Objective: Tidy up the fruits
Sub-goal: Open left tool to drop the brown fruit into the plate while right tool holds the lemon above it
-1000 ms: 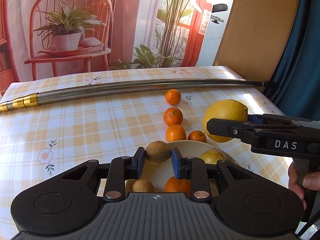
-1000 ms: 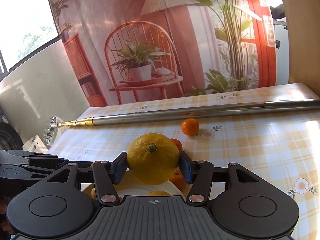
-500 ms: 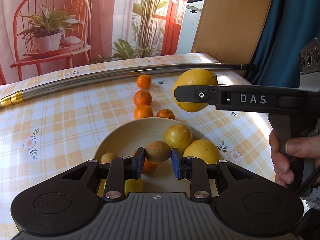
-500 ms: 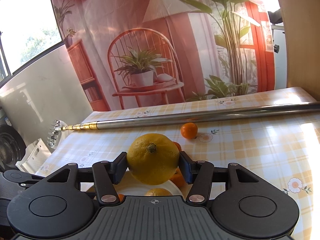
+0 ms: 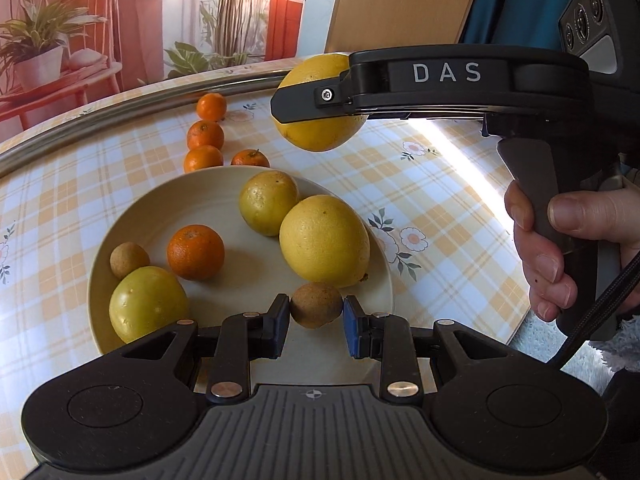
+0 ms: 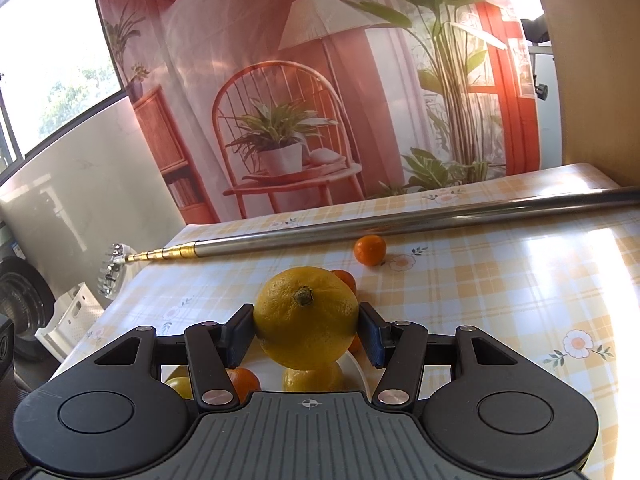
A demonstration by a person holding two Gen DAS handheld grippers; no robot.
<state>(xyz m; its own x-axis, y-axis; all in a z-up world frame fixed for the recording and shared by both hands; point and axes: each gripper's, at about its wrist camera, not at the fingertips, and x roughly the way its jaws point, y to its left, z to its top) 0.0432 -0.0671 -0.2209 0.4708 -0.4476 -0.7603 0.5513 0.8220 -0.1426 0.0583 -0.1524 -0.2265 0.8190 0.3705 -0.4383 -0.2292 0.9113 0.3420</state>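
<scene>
My left gripper (image 5: 316,314) is shut on a small brown round fruit (image 5: 316,305), held over the near rim of a cream plate (image 5: 224,196). On the plate lie two big yellow citrus (image 5: 324,236), a yellow-green fruit (image 5: 148,304), an orange (image 5: 195,246) and another small brown fruit (image 5: 129,260). My right gripper (image 6: 307,330) is shut on a large yellow lemon (image 6: 306,316), held in the air above the plate's far right side; the same lemon (image 5: 320,128) shows in the left wrist view. Several mandarins (image 5: 205,134) lie in a row beyond the plate.
A long telescopic metal pole (image 6: 380,226) lies across the far side of the checked tablecloth (image 6: 500,280), with a mandarin (image 6: 370,250) just in front of it. A hand (image 5: 560,240) grips the right gripper's handle. A printed backdrop hangs behind the table.
My left gripper has pulled back and risen with the brown fruit, so the whole plate now shows. My right gripper has lifted the lemon higher above the plate.
</scene>
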